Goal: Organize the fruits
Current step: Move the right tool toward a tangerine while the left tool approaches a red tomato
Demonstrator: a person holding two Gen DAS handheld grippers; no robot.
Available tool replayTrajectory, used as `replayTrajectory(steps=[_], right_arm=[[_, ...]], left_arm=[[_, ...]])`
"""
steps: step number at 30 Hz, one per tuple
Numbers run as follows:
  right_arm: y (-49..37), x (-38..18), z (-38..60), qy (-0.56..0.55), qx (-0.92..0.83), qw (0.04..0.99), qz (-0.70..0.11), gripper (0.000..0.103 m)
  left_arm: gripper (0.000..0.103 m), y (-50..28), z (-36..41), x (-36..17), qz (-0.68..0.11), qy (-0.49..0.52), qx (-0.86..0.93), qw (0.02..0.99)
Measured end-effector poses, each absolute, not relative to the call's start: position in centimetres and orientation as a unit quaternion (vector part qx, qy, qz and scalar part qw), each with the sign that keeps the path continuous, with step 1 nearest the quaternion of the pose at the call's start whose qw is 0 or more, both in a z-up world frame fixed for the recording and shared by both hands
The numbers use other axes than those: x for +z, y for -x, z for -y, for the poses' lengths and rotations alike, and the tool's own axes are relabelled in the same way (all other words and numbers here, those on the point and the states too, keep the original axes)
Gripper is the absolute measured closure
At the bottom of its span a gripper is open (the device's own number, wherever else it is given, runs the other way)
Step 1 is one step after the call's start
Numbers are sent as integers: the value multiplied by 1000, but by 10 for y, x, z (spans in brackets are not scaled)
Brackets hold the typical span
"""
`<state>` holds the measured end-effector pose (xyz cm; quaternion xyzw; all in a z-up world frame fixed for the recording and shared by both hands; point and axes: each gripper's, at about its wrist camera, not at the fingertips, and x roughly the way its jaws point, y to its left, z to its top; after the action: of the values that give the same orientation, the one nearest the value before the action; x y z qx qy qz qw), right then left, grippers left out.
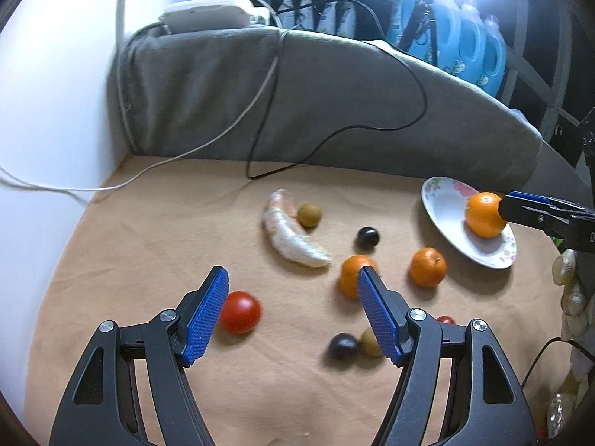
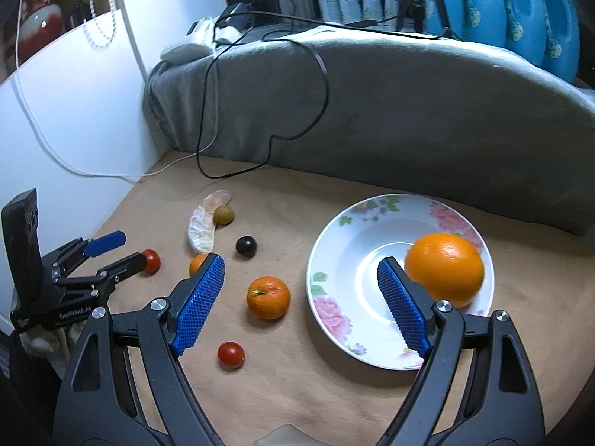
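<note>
A floral white plate (image 2: 334, 260) (image 1: 442, 200) holds a large orange (image 2: 444, 269) (image 1: 483, 213). My right gripper (image 2: 301, 278) is open and empty above the plate's left side, the orange just outside its right finger. My left gripper (image 1: 293, 286) is open and empty above the cloth, a red tomato (image 1: 240, 312) (image 2: 150, 260) beside its left finger. Two mandarins (image 1: 427, 267) (image 1: 349, 275), a pomelo segment (image 1: 290, 234), two dark grapes (image 1: 367, 238) (image 1: 344, 347), two longans (image 1: 309, 215) (image 1: 370, 342) and a cherry tomato (image 2: 231, 354) lie loose.
A grey blanket-covered bolster (image 1: 334, 104) with a black cable (image 1: 334, 137) and a white cable (image 1: 167, 163) runs along the back. A white wall (image 1: 48, 93) is at the left. Blue detergent bottles (image 2: 520, 7) stand behind.
</note>
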<state>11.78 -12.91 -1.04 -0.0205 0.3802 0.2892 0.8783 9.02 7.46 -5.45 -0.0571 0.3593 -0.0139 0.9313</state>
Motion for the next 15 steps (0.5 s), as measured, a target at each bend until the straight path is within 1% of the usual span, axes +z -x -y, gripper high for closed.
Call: replayTrajectory(steps=[15], right_arm=[[-116,-28,100,62,319,859,-395,17]], left_arm=[[32,-84,-102,-74,-374,74,5,924]])
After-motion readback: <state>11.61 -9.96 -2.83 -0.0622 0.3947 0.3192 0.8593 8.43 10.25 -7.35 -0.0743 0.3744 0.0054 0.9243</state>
